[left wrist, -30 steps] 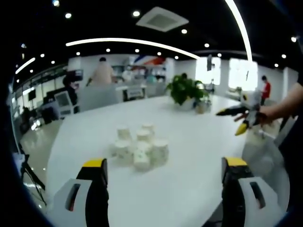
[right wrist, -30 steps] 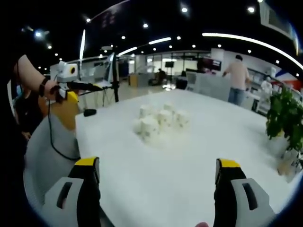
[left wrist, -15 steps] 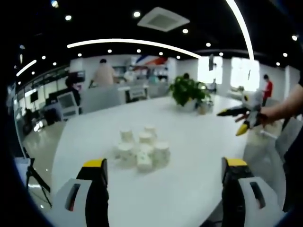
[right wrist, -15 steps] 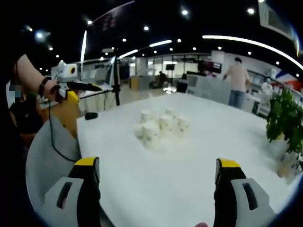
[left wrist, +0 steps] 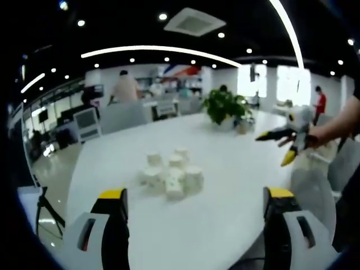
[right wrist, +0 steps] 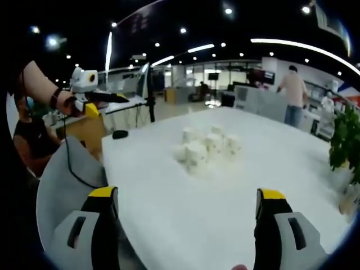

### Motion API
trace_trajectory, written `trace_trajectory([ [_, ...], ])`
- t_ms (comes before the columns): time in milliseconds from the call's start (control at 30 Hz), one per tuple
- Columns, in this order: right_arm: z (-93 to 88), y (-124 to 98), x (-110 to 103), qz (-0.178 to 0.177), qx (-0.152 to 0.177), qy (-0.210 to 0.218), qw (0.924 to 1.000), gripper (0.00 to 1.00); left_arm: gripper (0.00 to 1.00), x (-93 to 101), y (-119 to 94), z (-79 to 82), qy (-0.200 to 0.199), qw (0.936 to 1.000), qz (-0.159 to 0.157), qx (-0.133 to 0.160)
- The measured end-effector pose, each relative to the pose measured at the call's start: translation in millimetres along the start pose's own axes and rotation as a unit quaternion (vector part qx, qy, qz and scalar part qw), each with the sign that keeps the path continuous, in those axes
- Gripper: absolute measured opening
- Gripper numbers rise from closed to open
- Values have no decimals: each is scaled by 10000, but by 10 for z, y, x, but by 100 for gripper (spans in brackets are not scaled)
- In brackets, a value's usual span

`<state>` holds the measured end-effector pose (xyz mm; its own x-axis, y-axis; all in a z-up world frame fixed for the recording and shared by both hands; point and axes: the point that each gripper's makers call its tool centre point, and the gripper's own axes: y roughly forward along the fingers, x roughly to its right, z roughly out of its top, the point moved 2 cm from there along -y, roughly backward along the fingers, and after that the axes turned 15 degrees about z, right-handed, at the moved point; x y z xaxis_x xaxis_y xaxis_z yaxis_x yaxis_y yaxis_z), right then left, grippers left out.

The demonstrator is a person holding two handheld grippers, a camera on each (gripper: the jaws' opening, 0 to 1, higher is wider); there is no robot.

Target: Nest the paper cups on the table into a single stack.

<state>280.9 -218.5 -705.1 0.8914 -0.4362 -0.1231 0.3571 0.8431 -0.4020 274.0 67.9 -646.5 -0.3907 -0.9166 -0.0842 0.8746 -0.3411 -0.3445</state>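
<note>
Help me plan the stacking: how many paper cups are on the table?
6 paper cups can be made out, bunched mid-table: three along the far side, three nearer. They blur together, so more may be hidden.

open-plan office | desks (left wrist: pixel 115 115) | monitors (left wrist: pixel 87 119) | ceiling downlights (left wrist: pixel 163 17)

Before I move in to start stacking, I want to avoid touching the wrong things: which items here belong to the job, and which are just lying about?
Part of the job:
paper cups, clustered on the white table
left gripper, open
right gripper, open

Just lying about:
potted plant
small dark object near the table edge
</note>
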Motion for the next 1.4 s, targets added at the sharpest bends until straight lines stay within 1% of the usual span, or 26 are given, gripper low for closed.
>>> trace_trajectory([
  [200,38,-11,9,-34,53,-29,10000,100,98,14,28,88,25,9999,-44,102],
  [333,28,5,52,-78,50,-9,10000,100,98,-34,111,100,36,9999,-95,136],
  [500,62,18,116,-179,110,11,9998,100,98,-78,229,100,-3,9996,-201,191],
  [600,105,39,163,-249,114,15,9996,100,98,-93,335,43,11,9993,-353,144],
  [700,166,62,224,-348,59,5,9994,100,98,-117,409,42,-50,9988,-450,180],
  [800,280,57,273,-445,141,-19,9989,100,98,-127,500,113,-83,9979,-578,280],
  [900,394,77,324,-539,136,-135,9984,100,98,-162,585,175,-58,9968,-698,373],
  [1033,436,89,396,-663,119,-145,9976,100,97,-267,688,218,-114,9960,-774,429],
  [1067,416,94,425,-727,76,-60,9973,100,97,-288,699,223,-128,9958,-780,460],
  [1100,399,96,439,-774,39,23,9970,100,97,-314,716,218,-156,9958,-777,458],
  [1167,415,105,460,-854,69,79,9963,100,97,-350,732,205,-204,9956,-796,460],
  [1233,442,110,467,-939,79,95,9955,100,97,-403,747,158,-205,9958,-787,431],
  [1333,436,116,486,-1071,5,142,9941,100,96,-459,738,98,-191,9957,-813,400],
  [1367,435,115,487,-1117,-7,148,9936,100,96,-497,744,61,-170,9959,-811,351],
  [1400,424,122,487,-1167,-49,139,9931,100,96,-522,740,49,-176,9958,-814,376],
])
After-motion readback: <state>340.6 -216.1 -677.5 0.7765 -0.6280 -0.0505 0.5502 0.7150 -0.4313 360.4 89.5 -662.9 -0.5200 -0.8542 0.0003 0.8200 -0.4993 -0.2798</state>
